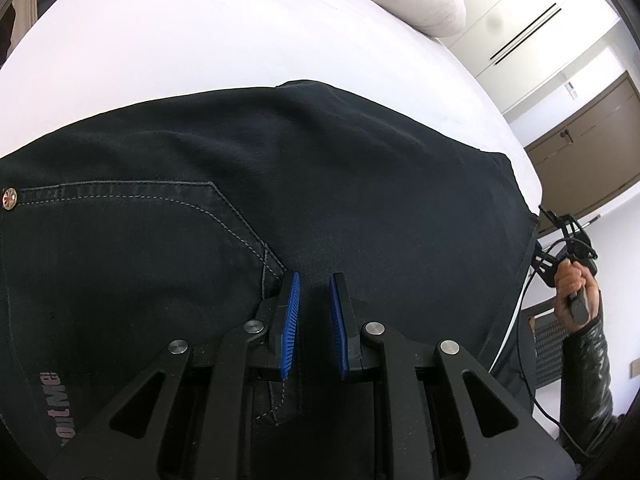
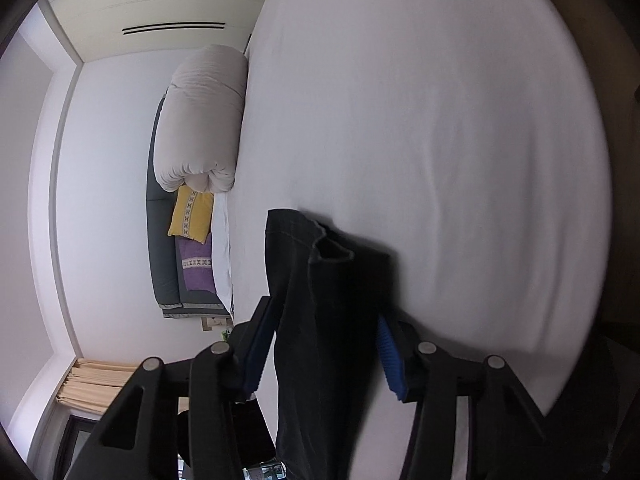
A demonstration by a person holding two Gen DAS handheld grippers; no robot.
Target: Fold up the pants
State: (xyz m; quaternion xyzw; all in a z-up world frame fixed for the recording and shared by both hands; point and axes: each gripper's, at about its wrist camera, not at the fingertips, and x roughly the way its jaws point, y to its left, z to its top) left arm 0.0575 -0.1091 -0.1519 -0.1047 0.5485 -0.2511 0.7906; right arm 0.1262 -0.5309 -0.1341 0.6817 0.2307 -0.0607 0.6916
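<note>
Folding: partly done, more folds likely left.
Pants [image 1: 320, 184]: dark, spread on the white bed [image 1: 180, 40], pocket side at left.
Left gripper [image 1: 314, 292]: pads spread a little, resting on cloth, not pinching.
Right gripper [image 2: 324, 344]: spread wide around a hanging leg end [image 2: 320, 280]; pinching or not, cannot tell.
Far: rolled quilt [image 2: 200, 120].

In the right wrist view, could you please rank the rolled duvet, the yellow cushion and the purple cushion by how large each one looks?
1. Rolled duvet, clearly the largest.
2. Yellow cushion and purple cushion look about alike; the purple one is partly hidden, so I would not rank them.

All three lie far off at the head of the bed.
</note>
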